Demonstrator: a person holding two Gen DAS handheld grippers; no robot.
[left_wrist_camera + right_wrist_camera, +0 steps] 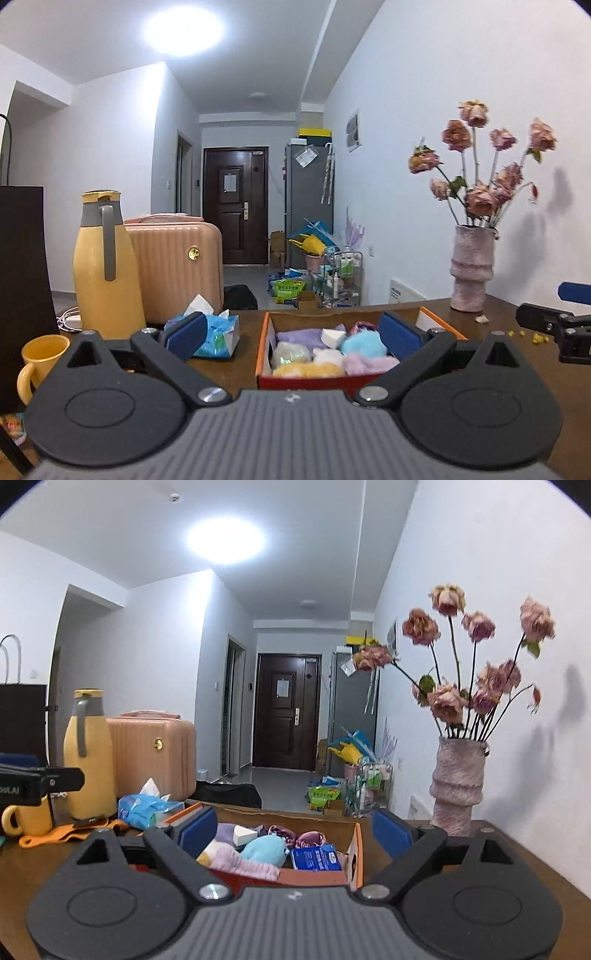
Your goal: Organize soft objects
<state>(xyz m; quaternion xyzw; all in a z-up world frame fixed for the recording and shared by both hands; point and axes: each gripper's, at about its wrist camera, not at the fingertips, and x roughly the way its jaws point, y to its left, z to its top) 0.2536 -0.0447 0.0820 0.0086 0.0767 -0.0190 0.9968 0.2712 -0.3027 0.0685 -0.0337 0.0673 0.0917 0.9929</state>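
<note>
Box: orange-rimmed cardboard box (263, 339) on brown surface (498, 317), full of soft items.
Contents, L view: lilac towel (299, 336), white sponge wedge (331, 336), light-blue plush (364, 343), pink fuzzy cloth (369, 363), yellow plush (308, 369), pale-green ball (290, 352).
Contents, R view: blue pack (316, 857) and purple satin scrunchies (295, 836) also inside, near the box's right wall.
Left tongs (291, 334): spread wide, nothing between pads; box lies just ahead, mostly between the two fingers.
Right tongs (295, 829): spread wide, empty; box straight ahead, between the fingers.
Tissue pack (218, 334): just left of box, behind left finger pad.
Other: yellow flask (107, 266), yellow mug (40, 358), pink vase (471, 269) w/ dried roses at right rear of surface.
</note>
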